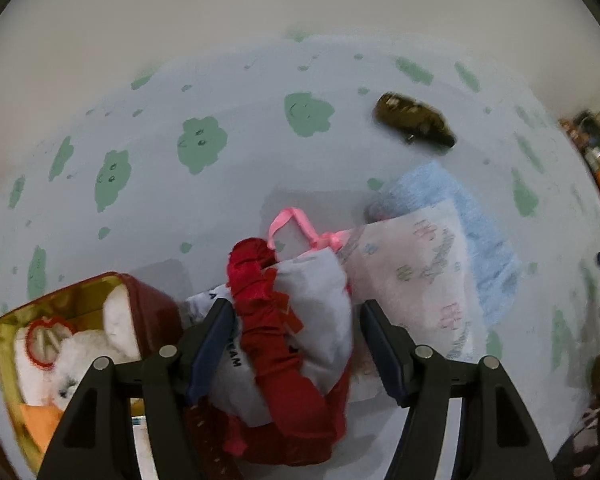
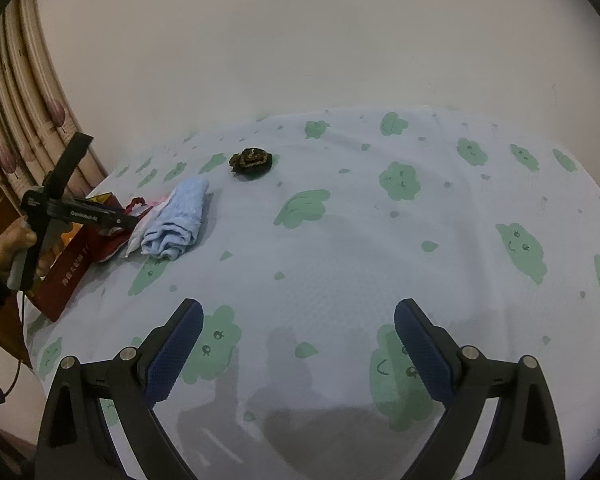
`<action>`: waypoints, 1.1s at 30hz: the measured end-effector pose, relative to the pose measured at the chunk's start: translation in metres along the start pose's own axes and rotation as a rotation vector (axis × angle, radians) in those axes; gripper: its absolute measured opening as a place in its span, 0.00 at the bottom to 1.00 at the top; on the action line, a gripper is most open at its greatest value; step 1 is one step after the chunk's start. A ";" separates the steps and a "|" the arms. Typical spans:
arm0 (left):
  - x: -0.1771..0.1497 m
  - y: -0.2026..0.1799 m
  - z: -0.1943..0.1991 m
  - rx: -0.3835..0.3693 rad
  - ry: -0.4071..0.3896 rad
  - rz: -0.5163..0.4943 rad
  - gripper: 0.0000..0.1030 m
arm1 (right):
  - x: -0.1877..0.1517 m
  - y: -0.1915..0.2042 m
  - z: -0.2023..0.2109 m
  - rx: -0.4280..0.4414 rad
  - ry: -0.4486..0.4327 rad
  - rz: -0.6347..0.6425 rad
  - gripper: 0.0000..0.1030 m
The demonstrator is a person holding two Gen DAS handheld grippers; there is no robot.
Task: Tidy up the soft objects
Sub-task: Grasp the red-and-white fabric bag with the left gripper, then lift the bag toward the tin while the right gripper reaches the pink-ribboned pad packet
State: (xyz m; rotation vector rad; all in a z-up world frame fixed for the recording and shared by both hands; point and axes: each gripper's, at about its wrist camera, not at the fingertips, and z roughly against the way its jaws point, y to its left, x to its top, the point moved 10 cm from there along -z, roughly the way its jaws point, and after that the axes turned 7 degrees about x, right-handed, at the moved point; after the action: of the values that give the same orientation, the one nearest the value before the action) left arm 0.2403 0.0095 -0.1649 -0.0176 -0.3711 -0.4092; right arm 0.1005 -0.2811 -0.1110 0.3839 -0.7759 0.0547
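Two grippers are in view over a pale blue bedsheet [image 2: 340, 248] printed with green clouds. The right gripper [image 2: 298, 344] hovers with its jaws spread wide and nothing between them; ahead of it and to its right the sheet lies bare as far as the bed's far edge, where a plain wall rises. The crowded ground is all off to its left.

There the left gripper [image 1: 292, 344], gripped by a hand [image 2: 18, 240] in a dark sleeve, points steeply down over a red and white cloth bundle [image 1: 296, 320]. Its jaws stand partly open on either side of the bundle; the left pad lies against the white cloth, while the right pad stands apart from it, so the pads are not pressing on it. A pink ribbon [image 1: 296, 224] loops out of the bundle just ahead of the fingertips.

Left of this gripper, touching the bundle, sits a red box [image 1: 148, 304] with a gold lining, holding a white plush toy [image 1: 72, 356]. Right of it a white printed cloth [image 1: 420, 272] lies over a rolled light blue towel [image 1: 472, 224]. Farther ahead and to the right, well apart, a dark camouflage item [image 1: 414, 120] rests alone on the open sheet. A curtain [image 2: 24, 92] hangs beyond the bed's near-left corner.
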 end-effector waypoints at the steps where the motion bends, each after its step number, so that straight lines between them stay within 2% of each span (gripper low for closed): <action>1: 0.001 0.000 0.001 -0.015 -0.007 0.013 0.50 | 0.000 0.000 -0.001 0.001 0.004 0.000 0.93; 2: 0.001 0.002 0.002 -0.019 -0.007 0.028 0.44 | -0.001 0.001 -0.002 0.004 0.009 0.002 0.93; 5: 0.001 0.000 0.004 -0.052 -0.010 0.042 0.37 | -0.001 0.001 -0.002 0.002 0.010 0.003 0.93; 7: -0.001 0.000 0.001 0.001 0.000 0.012 0.29 | 0.000 0.000 -0.001 0.000 0.003 -0.001 0.93; 9: -0.002 -0.003 0.003 -0.016 0.001 0.030 0.25 | 0.000 -0.001 0.000 0.003 -0.001 -0.007 0.93; 10: -0.001 -0.004 0.007 -0.017 -0.011 0.036 0.21 | 0.000 -0.001 0.000 0.004 0.000 -0.010 0.94; 11: -0.001 -0.004 0.012 -0.022 -0.026 0.041 0.13 | 0.000 -0.002 0.000 0.002 0.001 -0.015 0.94; 17: -0.008 -0.015 0.072 -0.053 -0.131 0.092 0.12 | 0.001 -0.004 0.000 0.004 -0.003 -0.018 0.95; 22: -0.026 -0.033 0.138 -0.118 -0.234 0.135 0.12 | 0.000 -0.002 0.000 -0.005 -0.002 -0.004 0.95; 27: -0.051 -0.046 0.178 -0.188 -0.276 0.194 0.12 | -0.001 0.004 -0.001 -0.021 0.006 0.031 0.95; 29: -0.061 -0.047 0.190 -0.195 -0.292 0.216 0.12 | -0.001 0.010 -0.002 -0.033 0.019 0.057 0.95; 33: -0.085 -0.047 0.206 -0.197 -0.309 0.257 0.12 | 0.003 0.041 -0.008 0.062 0.029 0.045 0.95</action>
State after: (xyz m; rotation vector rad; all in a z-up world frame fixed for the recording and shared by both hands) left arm 0.0773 0.0179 -0.0054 -0.3203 -0.6243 -0.1859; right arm 0.1003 -0.2404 -0.1006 0.4237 -0.7552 0.1263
